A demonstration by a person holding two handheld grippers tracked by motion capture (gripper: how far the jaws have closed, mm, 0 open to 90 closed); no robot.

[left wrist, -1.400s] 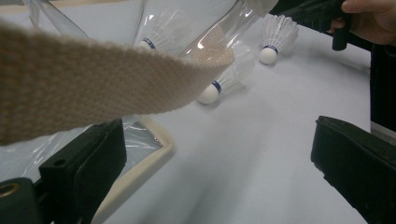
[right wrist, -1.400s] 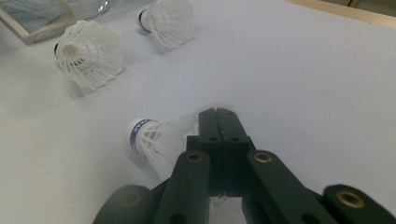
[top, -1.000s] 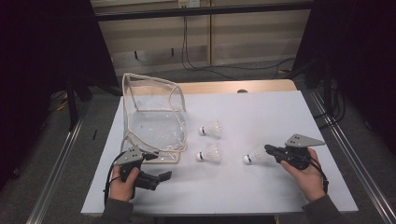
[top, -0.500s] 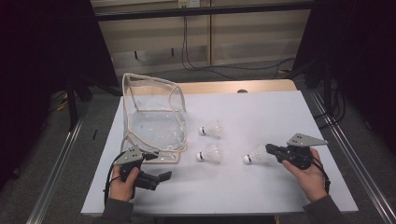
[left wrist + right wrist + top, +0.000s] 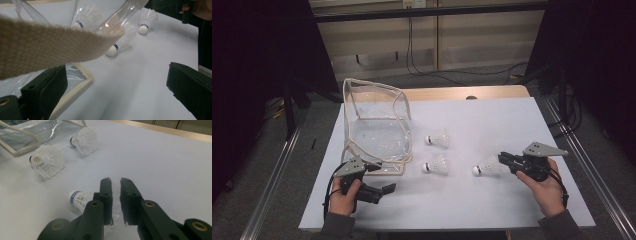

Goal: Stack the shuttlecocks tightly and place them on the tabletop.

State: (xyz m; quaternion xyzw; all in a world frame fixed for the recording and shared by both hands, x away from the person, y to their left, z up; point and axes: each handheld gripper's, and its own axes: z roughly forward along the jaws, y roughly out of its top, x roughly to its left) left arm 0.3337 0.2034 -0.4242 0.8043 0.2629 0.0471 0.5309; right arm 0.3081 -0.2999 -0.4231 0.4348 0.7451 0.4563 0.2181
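- Shuttlecocks, three of them, lie on the white desk (image 5: 512, 115), all to the right of the clear bag (image 5: 377, 125) and outside it.
- Two shuttlecocks (image 5: 438, 139) (image 5: 437, 165) lie just beside the bag.
- The third shuttlecock (image 5: 486, 166) lies farther right of the bag, at the tip of the right gripper (image 5: 504, 160).
- The fingers (image 5: 106, 192) of that gripper have just been opening and stand a small way apart. A bit of the feather edge shows between them, but they do not seem to squeeze it.
- The left gripper (image 5: 389, 189) rests at the near corner of the bag. Its fingers (image 5: 50, 87) are wide open and hold nothing. The bag's cloth strap (image 5: 50, 47) hangs across just above them.
- I think the job is to put the shuttlecocks in the bag. None is in yet, so all three are left to do.
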